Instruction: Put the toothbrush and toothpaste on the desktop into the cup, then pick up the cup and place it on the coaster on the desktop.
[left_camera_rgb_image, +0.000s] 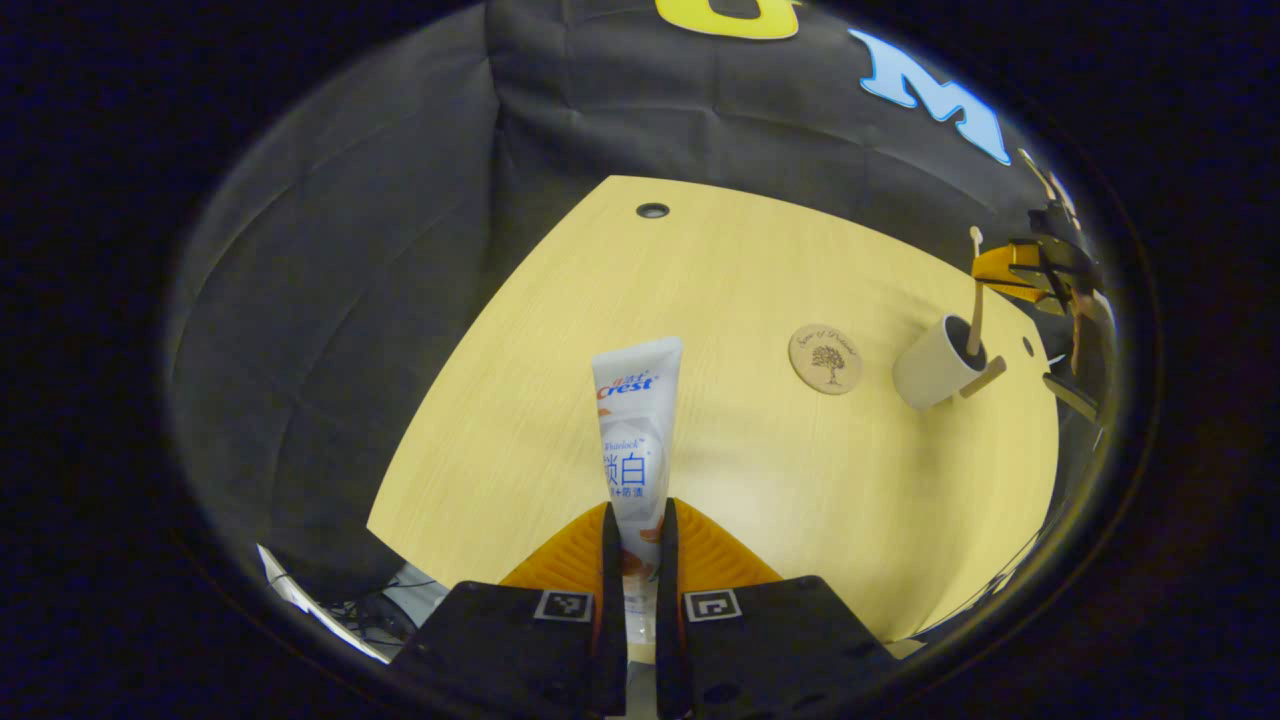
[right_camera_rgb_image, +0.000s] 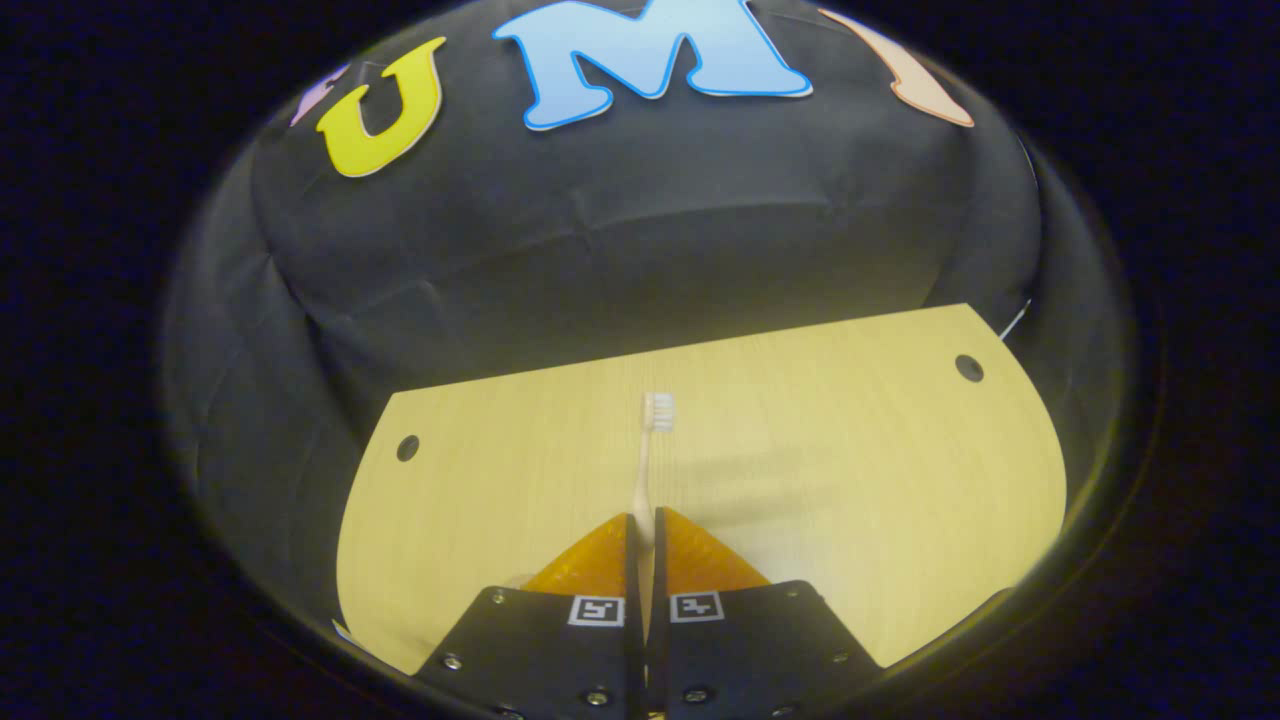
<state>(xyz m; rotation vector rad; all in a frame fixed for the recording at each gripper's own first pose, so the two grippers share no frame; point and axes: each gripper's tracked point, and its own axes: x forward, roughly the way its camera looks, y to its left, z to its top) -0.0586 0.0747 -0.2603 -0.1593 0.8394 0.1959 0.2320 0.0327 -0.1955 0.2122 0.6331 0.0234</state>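
My left gripper (left_camera_rgb_image: 640, 545) is shut on a white toothpaste tube (left_camera_rgb_image: 634, 420), which points forward above the wooden desktop (left_camera_rgb_image: 720, 270). Ahead and to the right lies a round wooden coaster (left_camera_rgb_image: 825, 358). Right of it stands a pale cup (left_camera_rgb_image: 930, 372) with a wooden handle. A thin pale toothbrush (left_camera_rgb_image: 975, 290) rises over the cup's mouth; I cannot tell whether its lower end is inside. The right gripper (left_camera_rgb_image: 1030, 270) hangs just beyond it. In the right gripper view, my right gripper (right_camera_rgb_image: 645, 540) is shut on the toothbrush (right_camera_rgb_image: 648, 450), bristles pointing away.
The desktop has small round cable holes (left_camera_rgb_image: 652, 210) (right_camera_rgb_image: 968, 367) (right_camera_rgb_image: 407, 447) near its back corners. Black cloth walls close the booth behind and on both sides. Cables and a white object (left_camera_rgb_image: 330, 610) lie below the desk's near left edge.
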